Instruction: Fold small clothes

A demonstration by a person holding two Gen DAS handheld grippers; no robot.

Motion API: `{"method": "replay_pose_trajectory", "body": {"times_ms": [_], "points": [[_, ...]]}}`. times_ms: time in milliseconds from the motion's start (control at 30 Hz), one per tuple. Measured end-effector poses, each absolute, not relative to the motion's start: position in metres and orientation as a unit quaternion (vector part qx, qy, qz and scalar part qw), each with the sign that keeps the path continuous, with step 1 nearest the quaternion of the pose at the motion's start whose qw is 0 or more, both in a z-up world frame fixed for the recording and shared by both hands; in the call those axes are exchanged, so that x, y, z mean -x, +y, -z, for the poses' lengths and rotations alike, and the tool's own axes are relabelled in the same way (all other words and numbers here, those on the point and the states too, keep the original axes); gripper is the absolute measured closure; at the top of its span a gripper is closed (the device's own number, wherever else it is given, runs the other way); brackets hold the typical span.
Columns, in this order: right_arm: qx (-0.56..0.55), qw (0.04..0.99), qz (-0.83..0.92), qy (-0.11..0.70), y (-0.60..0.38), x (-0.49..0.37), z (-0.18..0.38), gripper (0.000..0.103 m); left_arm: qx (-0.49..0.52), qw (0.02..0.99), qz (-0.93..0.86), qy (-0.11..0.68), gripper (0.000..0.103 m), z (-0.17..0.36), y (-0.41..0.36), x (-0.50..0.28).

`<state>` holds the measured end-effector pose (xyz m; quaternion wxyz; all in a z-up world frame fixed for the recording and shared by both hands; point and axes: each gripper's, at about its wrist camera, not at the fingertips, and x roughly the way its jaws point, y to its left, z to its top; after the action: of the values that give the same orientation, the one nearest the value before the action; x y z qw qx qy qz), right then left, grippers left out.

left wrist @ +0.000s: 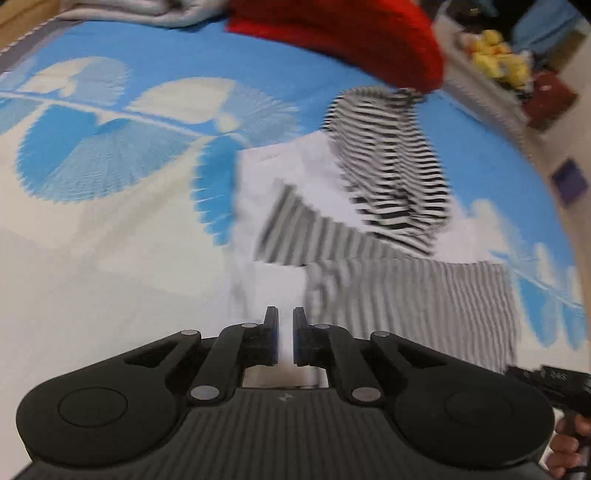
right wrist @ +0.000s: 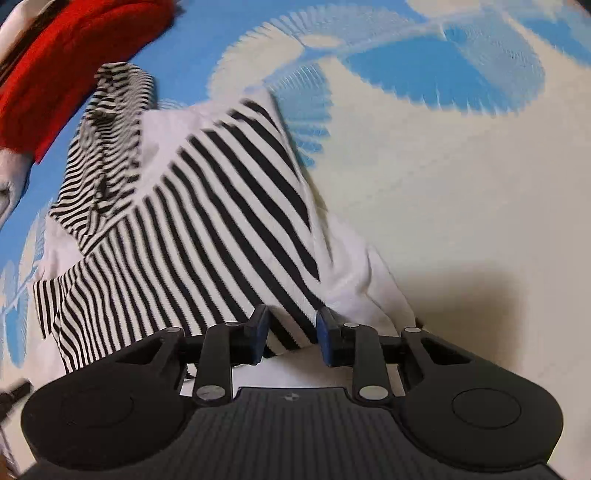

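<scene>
Striped shirt (right wrist: 207,221), black and white with plain white panels, spread on the bed sheet (right wrist: 461,203), blue and cream leaf print. Near hem close under both cameras; sleeve or top end bunched at the far side, touching a red cloth (right wrist: 74,70). Grey blanket (left wrist: 147,11) heaped at the far edge of the bed.

Left gripper (left wrist: 285,334): clenched to a narrow slit, white fabric showing in the gap; pinched or merely lying beneath, cannot tell. Left view heavily blurred.

Right gripper (right wrist: 291,336): half closed around the striped hem, cloth bunched between the pads (right wrist: 258,332); reads as grasping the shirt edge, though pad contact not fully clear.

Step in hand, as a guess: taking hold of the near edge at two points to fold it over toward the far end.

Tips for doing it well:
- Confirm a real pinch on the left side before lifting; a thin single layer slips easily.
- Grab the top layer only, not the bed sheet below.
- Lift both corners together and level, keeping the hem taut between them.
- Carry forward low, lay down onto the far part, edges aligned.
- Flatten the bunched far end first if possible, else a lumpy fold.
- Steer clear of the red cloth.
</scene>
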<state>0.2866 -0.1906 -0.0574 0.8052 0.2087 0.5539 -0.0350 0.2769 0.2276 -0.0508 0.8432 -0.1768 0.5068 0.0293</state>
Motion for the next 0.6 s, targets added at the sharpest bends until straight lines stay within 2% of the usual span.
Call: {"method": "replay_pose_trajectory", "body": {"times_ms": [67, 133, 200, 367, 433, 500, 600], "points": [[-0.207, 0.813, 0.019, 0.544, -0.189, -0.287, 0.054, 0.071, 0.177, 0.829, -0.026, 0.529, 0.094, 0.065, 0.223, -0.282], [-0.203, 0.801, 0.035, 0.562, -0.195, -0.287, 0.065, 0.071, 0.175, 0.804, -0.035, 0.568, 0.088, 0.084, 0.221, -0.284], [-0.212, 0.786, 0.043, 0.579, -0.199, -0.287, 0.077, 0.072, 0.162, 0.784, -0.052, 0.597, 0.087, 0.098, 0.220, -0.284], [-0.183, 0.825, 0.009, 0.534, -0.188, -0.286, 0.048, 0.071, 0.158, 0.813, -0.057, 0.558, 0.078, 0.081, 0.224, -0.285], [-0.176, 0.834, -0.008, 0.522, -0.186, -0.287, 0.044, 0.070, 0.149, 0.803, -0.068, 0.573, 0.078, 0.089, 0.224, -0.289], [-0.172, 0.817, 0.012, 0.550, -0.192, -0.288, 0.057, 0.070, 0.137, 0.786, -0.084, 0.597, 0.078, 0.102, 0.226, -0.290], [-0.175, 0.796, 0.047, 0.578, -0.203, -0.287, 0.071, 0.070, 0.142, 0.790, -0.086, 0.591, 0.078, 0.099, 0.228, -0.290]]}}
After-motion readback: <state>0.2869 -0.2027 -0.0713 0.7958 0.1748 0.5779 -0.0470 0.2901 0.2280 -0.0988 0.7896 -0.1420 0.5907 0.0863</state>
